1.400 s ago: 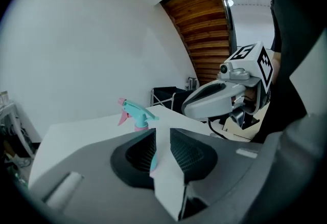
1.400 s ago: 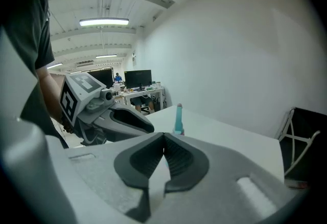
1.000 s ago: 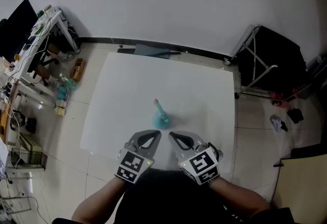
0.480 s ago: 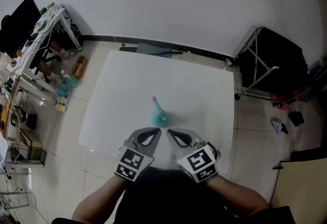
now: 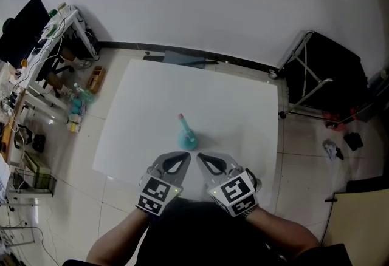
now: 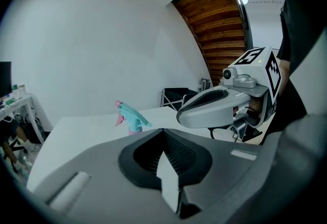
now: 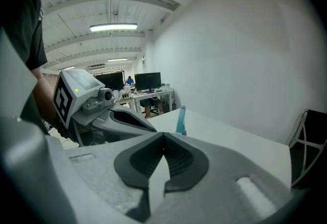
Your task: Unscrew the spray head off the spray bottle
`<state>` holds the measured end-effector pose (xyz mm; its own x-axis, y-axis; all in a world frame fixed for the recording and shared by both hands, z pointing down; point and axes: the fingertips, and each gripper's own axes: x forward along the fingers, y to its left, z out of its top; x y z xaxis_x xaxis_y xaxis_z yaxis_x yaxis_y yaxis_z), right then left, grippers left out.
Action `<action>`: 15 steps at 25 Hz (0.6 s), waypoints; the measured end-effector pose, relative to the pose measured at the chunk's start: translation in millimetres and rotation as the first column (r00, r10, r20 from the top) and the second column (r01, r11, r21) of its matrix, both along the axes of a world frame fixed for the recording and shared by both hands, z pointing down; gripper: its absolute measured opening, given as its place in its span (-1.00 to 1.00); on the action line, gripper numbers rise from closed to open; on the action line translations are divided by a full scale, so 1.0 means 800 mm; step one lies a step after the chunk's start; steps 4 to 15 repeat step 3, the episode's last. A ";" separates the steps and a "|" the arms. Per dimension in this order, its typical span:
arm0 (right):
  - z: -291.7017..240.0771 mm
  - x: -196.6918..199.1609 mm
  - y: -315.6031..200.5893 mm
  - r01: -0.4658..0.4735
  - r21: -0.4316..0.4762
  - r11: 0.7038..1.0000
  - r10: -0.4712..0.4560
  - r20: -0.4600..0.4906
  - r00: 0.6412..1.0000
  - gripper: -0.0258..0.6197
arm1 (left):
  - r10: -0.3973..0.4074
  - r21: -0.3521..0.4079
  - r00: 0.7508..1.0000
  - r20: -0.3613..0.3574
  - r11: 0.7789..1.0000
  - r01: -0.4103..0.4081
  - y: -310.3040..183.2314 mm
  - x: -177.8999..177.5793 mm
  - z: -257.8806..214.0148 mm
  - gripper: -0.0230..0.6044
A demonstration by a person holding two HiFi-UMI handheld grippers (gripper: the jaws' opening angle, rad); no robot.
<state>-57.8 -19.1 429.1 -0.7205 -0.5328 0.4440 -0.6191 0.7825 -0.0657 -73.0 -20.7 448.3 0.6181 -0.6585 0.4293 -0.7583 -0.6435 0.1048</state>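
Holding its jaws pressed fully together on nothing, the left gripper [image 5: 187, 156] sat close beside the right gripper [image 5: 199, 158], which was likewise closed and empty, their tips near each other over the near edge of the white worktop [image 5: 237, 107]. Just beyond the tips, apart from both, the spray bottle [image 5: 187, 139] stood on the worktop, apparently upright, its teal spray head [image 6: 131, 116] with the pink nozzle tip seated on top. Neither gripper touched it. Judged from this, the task had not properly begun: the head was on the bottle, nothing steadied the body, and nothing gripped the collar. What was left seemed to be everything: opening both grippers, bracing the bottle with one, then turning the head loose with the other and lifting it off.
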 end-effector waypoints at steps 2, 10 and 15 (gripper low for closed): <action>0.001 0.001 0.000 0.002 -0.006 1.000 -0.002 0.001 1.000 -0.94 | -0.002 -0.001 1.000 0.001 1.000 0.002 0.000 0.001 0.000 -0.89; 0.002 0.002 0.000 0.003 -0.008 1.000 -0.003 0.001 1.000 -0.94 | -0.002 -0.001 1.000 0.001 1.000 0.002 0.001 0.002 0.000 -0.89; 0.002 0.002 0.000 0.003 -0.008 1.000 -0.003 0.001 1.000 -0.94 | -0.002 -0.001 1.000 0.001 1.000 0.002 0.001 0.002 0.000 -0.89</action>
